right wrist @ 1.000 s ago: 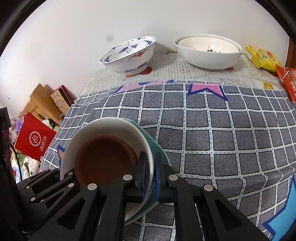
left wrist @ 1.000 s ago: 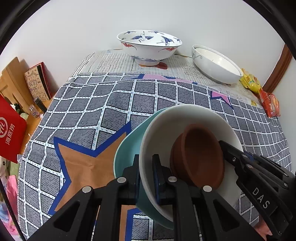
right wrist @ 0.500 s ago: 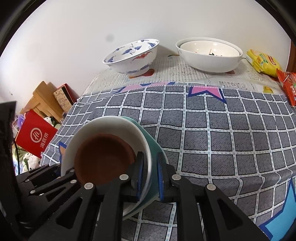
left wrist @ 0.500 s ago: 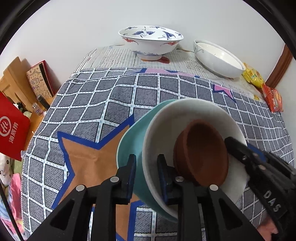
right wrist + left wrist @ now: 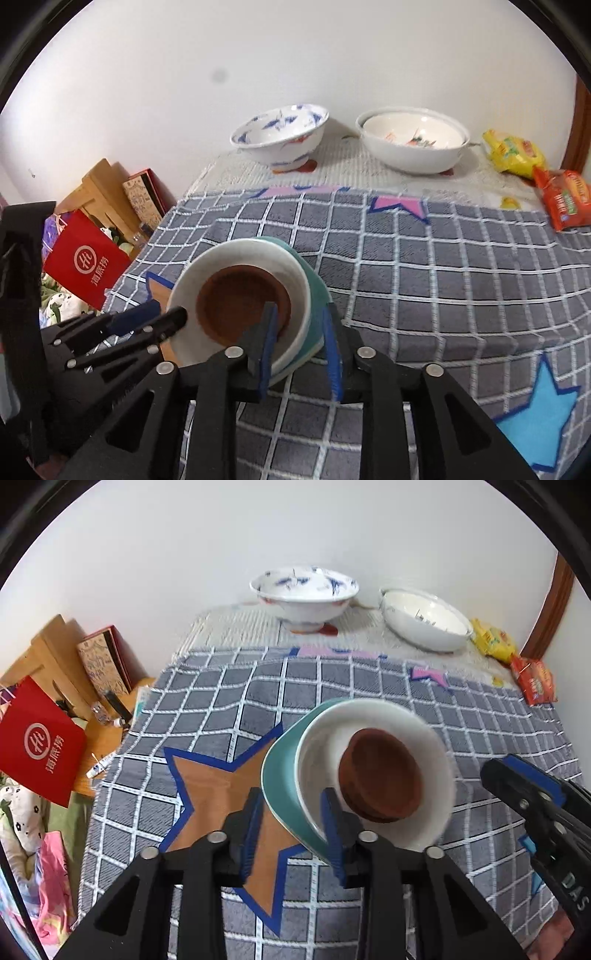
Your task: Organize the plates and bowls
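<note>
- The checked grey cloth (image 5: pixel 369 686) with its white grid covered the surface; it carried a brown star with a blue outline (image 5: pixel 221 794), pink stars near the far edge and a light blue star (image 5: pixel 535 410) at the near right.
- The nested stack sat on the cloth at the star's right point: a teal plate (image 5: pixel 280 786) lowest, a white bowl (image 5: pixel 317 760) in it, and a brown dish (image 5: pixel 380 771) innermost.
- The blue-patterned bowl (image 5: pixel 303 594) and the plain white bowl (image 5: pixel 424 620) stood apart from each other at the far edge, against the wall.
- The left gripper (image 5: pixel 291 830) had just been opening; its jaws stood parted astride the stack's left rim, pads clear of it.
- The right gripper (image 5: pixel 299 347) had likewise just been opening; its jaws straddled the right rim without pressing on it. Its body bore the letters "DAS" in the left wrist view.
- A red bag (image 5: pixel 37 746) beside the surface showed a white circular logo and Chinese characters, not legible with certainty.
- Yellow snack packets (image 5: pixel 513 151) and orange snack packets (image 5: pixel 565 195) lay at the far right; their print was too small to read.
</note>
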`<state>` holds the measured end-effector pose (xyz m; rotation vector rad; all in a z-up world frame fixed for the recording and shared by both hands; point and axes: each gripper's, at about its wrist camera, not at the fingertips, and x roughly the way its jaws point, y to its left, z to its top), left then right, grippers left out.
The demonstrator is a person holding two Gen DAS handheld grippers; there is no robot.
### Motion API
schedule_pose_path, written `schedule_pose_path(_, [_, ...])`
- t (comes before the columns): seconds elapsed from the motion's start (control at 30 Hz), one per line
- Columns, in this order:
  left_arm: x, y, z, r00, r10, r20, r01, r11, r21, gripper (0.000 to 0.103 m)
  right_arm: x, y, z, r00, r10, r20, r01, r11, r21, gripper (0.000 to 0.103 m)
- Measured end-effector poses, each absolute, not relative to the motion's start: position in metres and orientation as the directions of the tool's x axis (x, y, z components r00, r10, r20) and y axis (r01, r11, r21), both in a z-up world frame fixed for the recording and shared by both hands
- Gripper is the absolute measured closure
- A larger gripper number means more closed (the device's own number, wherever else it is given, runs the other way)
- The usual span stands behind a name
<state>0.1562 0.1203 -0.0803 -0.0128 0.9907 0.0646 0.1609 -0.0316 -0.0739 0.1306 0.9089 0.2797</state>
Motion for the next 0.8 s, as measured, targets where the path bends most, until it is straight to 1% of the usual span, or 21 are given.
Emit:
schedule_pose_path(0.07, [0.147, 0.113, -0.068, 0.573, 0.033, -0.819, -0.047, 0.999, 0.008, 0.063, 0.147, -0.038, -0.059, 0.612, 0.271, -0.743, -0.181, 0.963, 0.202, 0.063])
schedule_pose_path(0.17, [0.132, 0.097, -0.05, 0.611, 0.017, -0.791, -0.016, 1.0, 0.009, 0.059, 0.126, -0.054, -0.038, 0.655, 0.225, -0.721, -0.157, 0.974, 0.162, 0.054])
schedule_pose_path(0.27, [0.118, 0.079, -0.035, 0.636, -0.022, -0.771, 0.023, 1.0, -0.01, 0.058, 0.106, -0.074, -0.023, 0.686, 0.159, -0.71, -0.105, 0.987, 0.12, 0.05])
schedule_pose_path(0.4, [0.097, 0.054, -0.02, 0.664, -0.03, -0.747, 0.04, 0.999, -0.005, 0.047, 0.079, -0.101, -0.012, 0.706, 0.078, -0.704, -0.043, 0.997, 0.066, 0.047])
schedule_pose_path(0.53, [0.079, 0.03, -0.013, 0.674, -0.065, -0.736, 0.07, 0.997, -0.024, 0.042, 0.051, -0.122, -0.006, 0.722, 0.011, -0.692, 0.009, 1.0, 0.026, 0.046])
schedule_pose_path(0.6, [0.071, 0.019, -0.012, 0.674, -0.08, -0.734, 0.082, 0.996, -0.033, 0.037, 0.041, -0.132, -0.002, 0.722, 0.003, -0.691, 0.016, 1.0, 0.021, 0.046])
schedule_pose_path(0.63, [0.067, 0.013, -0.011, 0.675, -0.089, -0.733, 0.091, 0.995, -0.037, 0.037, 0.036, -0.137, 0.0, 0.728, -0.004, -0.685, 0.023, 1.0, 0.019, 0.046])
schedule_pose_path(0.77, [0.052, -0.007, -0.003, 0.686, -0.111, -0.719, 0.125, 0.992, -0.033, 0.036, 0.019, -0.156, 0.001, 0.742, -0.086, -0.665, 0.091, 0.995, -0.028, 0.03])
schedule_pose_path(0.8, [0.048, -0.012, 0.0, 0.693, -0.109, -0.713, 0.13, 0.991, -0.025, 0.032, 0.016, -0.16, 0.001, 0.742, -0.078, -0.666, 0.089, 0.996, -0.018, 0.028])
